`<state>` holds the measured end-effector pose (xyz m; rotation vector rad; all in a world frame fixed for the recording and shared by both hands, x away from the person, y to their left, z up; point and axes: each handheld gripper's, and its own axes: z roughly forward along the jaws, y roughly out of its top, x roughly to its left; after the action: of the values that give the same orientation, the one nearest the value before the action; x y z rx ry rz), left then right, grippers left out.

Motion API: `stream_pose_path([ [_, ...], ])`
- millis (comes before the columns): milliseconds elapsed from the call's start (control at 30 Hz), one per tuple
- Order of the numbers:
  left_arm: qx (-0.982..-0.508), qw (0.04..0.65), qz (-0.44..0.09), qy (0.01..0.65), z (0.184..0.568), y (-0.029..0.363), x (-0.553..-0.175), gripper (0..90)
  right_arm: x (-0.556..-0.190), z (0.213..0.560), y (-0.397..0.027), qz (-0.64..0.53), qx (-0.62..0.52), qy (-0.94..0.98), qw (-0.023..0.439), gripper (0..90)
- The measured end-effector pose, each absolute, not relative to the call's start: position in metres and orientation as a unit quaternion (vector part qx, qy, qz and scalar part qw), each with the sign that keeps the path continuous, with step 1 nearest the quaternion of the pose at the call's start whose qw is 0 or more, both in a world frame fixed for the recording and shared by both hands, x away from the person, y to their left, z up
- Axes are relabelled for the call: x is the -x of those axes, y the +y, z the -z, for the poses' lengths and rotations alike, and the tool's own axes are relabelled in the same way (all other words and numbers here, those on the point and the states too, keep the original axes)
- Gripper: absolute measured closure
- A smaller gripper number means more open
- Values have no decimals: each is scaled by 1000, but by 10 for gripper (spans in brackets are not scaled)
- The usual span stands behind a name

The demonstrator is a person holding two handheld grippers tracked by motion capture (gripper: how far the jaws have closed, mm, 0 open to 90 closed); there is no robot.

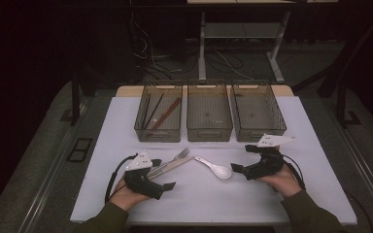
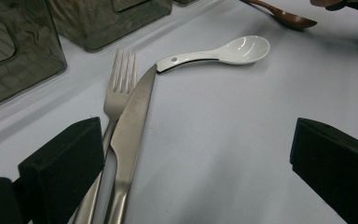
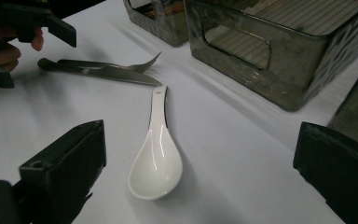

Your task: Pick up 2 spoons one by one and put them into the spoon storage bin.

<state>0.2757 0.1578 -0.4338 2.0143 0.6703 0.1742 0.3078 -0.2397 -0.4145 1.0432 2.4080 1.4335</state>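
Both sets of jaws stood wide apart with nothing between them. Your left gripper sat low over the near left part of the white worktop, your hand under it, jaws aimed toward the middle. Just beyond it, the knife and the fork lay side by side and touching along their handles, which passed close beside one jaw in the left gripper view; the knife's tip came up just beside the handle end of the white spoon.

Your right gripper hovered on the near right, jaws released and pointed at the spoon's bowl, which lay just short of them in the high view. In the right gripper view the spoon lay flat, bowl up, between the lines of the two jaws but untouched, its handle running away toward the knife and fork. A brown spoon lay farther off on the worktop in the left gripper view, near your right hand.

Farther back, three smoky clear bins stood in a row, near each other. You had dark and reddish chopsticks lying in the left bin. The middle bin and the right bin stood beside it; I couldn't make out anything in them.
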Motion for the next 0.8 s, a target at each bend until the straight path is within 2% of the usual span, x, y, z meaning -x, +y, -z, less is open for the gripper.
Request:
stream_pose_path([
  [467,-826,487,-72,276,434,160,-276,14,-325,413,-220,-481,-343,804,66,24],
  [800,-828,485,-72,271,435,158,-276,15,-327,420,-212,-459,-331,824,38,144],
])
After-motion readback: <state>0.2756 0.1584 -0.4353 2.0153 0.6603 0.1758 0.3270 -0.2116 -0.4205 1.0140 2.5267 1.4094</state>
